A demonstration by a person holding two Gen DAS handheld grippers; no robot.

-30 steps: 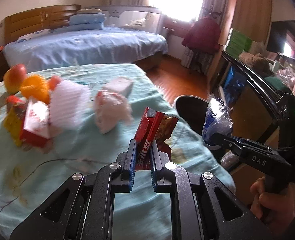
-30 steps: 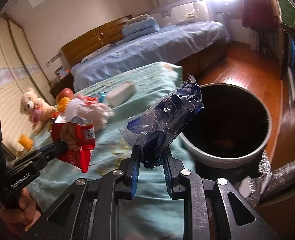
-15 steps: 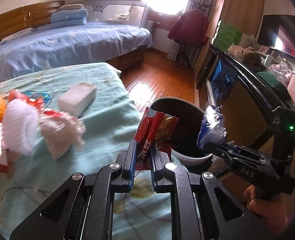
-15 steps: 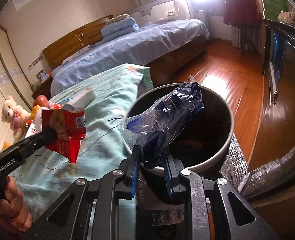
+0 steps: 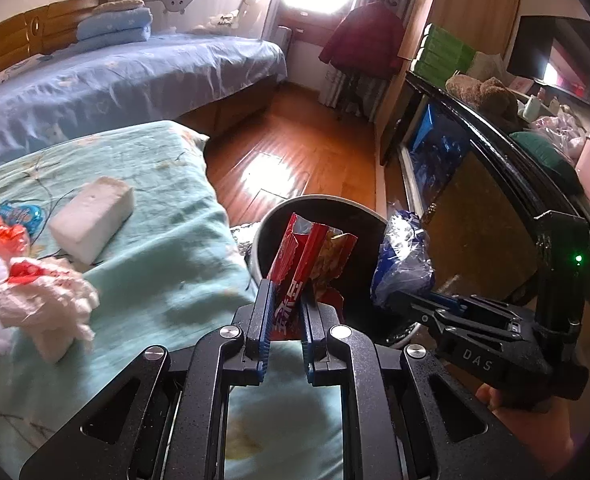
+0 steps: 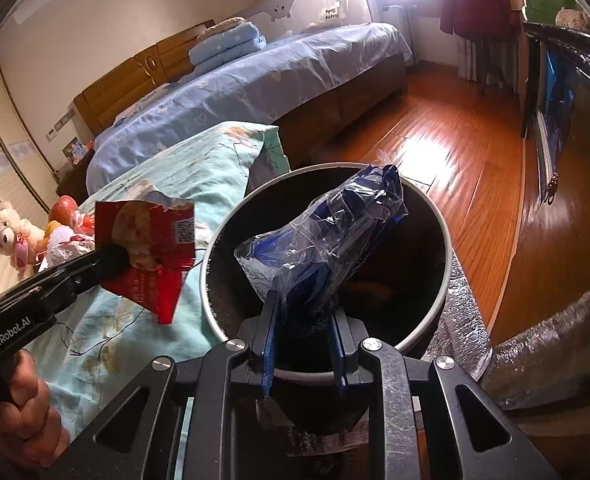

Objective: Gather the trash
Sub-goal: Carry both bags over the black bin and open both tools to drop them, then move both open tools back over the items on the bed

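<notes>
My left gripper [image 5: 285,304] is shut on a red snack wrapper [image 5: 301,264] and holds it at the near rim of the round black trash bin [image 5: 279,216]. My right gripper [image 6: 303,320] holds a crumpled blue and clear plastic wrapper [image 6: 327,240] over the open bin [image 6: 443,280]; its jaws stand a little wider than before, and the wrapper still sits between them. Each gripper shows in the other's view: the right one [image 5: 399,300] with the blue wrapper [image 5: 403,260], the left one [image 6: 111,260] with the red wrapper [image 6: 151,248].
The table has a teal floral cloth [image 5: 167,280]. On it lie a white foam block [image 5: 91,220], crumpled white tissues [image 5: 43,304] and red scraps at the left. Fruit and a teddy bear [image 6: 11,232] are farther back. A blue bed [image 5: 115,80] and a dark cabinet [image 5: 495,200] flank the wooden floor.
Both grippers have swung right from over the table to the bin. The right gripper's jaws have widened slightly around the blue wrapper, which now hangs over the bin's opening.
</notes>
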